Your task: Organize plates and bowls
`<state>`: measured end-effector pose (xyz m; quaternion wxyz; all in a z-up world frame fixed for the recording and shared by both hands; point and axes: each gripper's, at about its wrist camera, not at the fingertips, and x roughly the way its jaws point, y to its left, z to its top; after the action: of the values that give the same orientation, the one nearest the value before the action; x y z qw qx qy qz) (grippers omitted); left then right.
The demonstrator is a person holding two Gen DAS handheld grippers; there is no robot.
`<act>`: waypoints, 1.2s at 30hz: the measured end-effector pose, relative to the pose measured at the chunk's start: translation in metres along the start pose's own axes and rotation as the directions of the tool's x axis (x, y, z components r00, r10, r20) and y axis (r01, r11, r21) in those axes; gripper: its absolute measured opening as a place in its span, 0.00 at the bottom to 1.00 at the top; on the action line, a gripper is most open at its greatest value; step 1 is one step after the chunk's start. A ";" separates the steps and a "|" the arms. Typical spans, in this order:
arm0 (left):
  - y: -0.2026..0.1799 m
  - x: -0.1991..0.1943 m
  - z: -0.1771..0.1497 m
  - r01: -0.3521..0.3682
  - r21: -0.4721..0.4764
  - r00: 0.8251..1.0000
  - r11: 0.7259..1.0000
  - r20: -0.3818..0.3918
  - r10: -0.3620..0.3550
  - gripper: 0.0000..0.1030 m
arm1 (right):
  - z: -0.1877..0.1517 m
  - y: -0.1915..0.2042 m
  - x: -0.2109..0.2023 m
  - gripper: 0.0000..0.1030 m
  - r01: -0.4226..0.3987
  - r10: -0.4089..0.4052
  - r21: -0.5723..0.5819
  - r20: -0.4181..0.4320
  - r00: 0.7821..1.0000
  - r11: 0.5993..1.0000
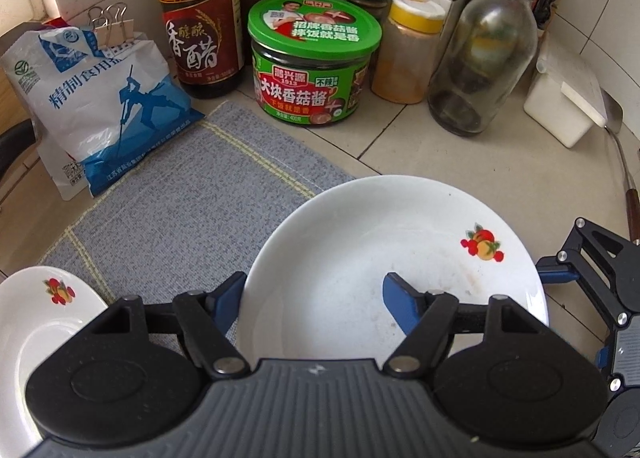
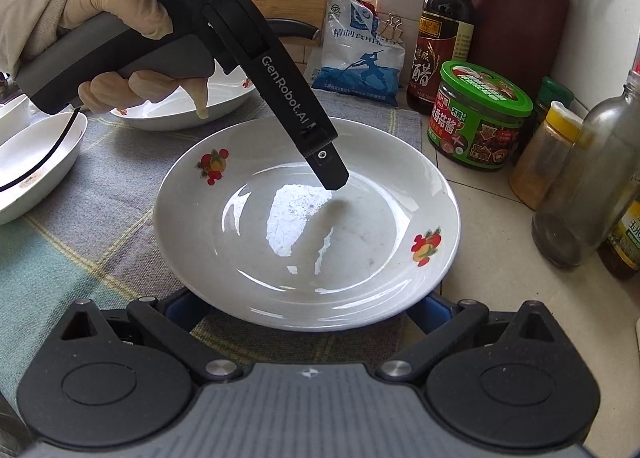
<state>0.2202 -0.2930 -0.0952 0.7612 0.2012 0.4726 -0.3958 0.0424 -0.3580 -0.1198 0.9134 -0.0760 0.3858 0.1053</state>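
A white plate with fruit prints [image 2: 304, 226] lies half on the grey cloth mat [image 2: 100, 194], half on the tiled counter; it also shows in the left wrist view [image 1: 360, 250]. My left gripper [image 1: 314, 298] is open, one blue finger outside the plate's left rim and the other over its inside. In the right wrist view its finger [image 2: 326, 166] dips into the plate. My right gripper [image 2: 306, 308] is open, its fingers straddling the plate's near rim and mostly hidden under it. More white dishes lie to the left [image 2: 188, 106], [image 2: 36, 162], [image 1: 36, 310].
Along the back stand a salt bag [image 1: 108, 106], a vinegar bottle [image 1: 200, 18], a green-lidded sauce jar [image 1: 312, 62], a yellow-capped spice jar [image 1: 408, 50] and a glass bottle [image 1: 480, 58]. A white box [image 1: 560, 106] and a spatula [image 1: 618, 146] lie at the right.
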 end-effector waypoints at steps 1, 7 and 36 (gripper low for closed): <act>0.000 -0.002 0.000 -0.004 -0.005 1.000 1.000 0.003 0.004 0.79 | 0.000 0.001 -0.001 1.00 0.002 -0.002 0.003 -0.001 1.000 1.000; -0.003 -0.031 -0.010 -0.046 -0.012 0.997 0.999 0.060 0.047 0.83 | -0.002 0.004 -0.014 1.00 0.012 -0.011 0.042 -0.014 1.000 0.999; -0.012 -0.206 -0.243 -0.302 -0.318 0.901 0.899 0.214 0.378 0.92 | 0.015 0.144 -0.053 1.00 -0.094 0.095 -0.094 0.004 0.995 0.991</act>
<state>0.0249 -0.0500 -0.0287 0.8969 0.1168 0.3719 -0.2090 -0.0194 -0.2227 -0.0800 0.9045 -0.0997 0.3797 0.1669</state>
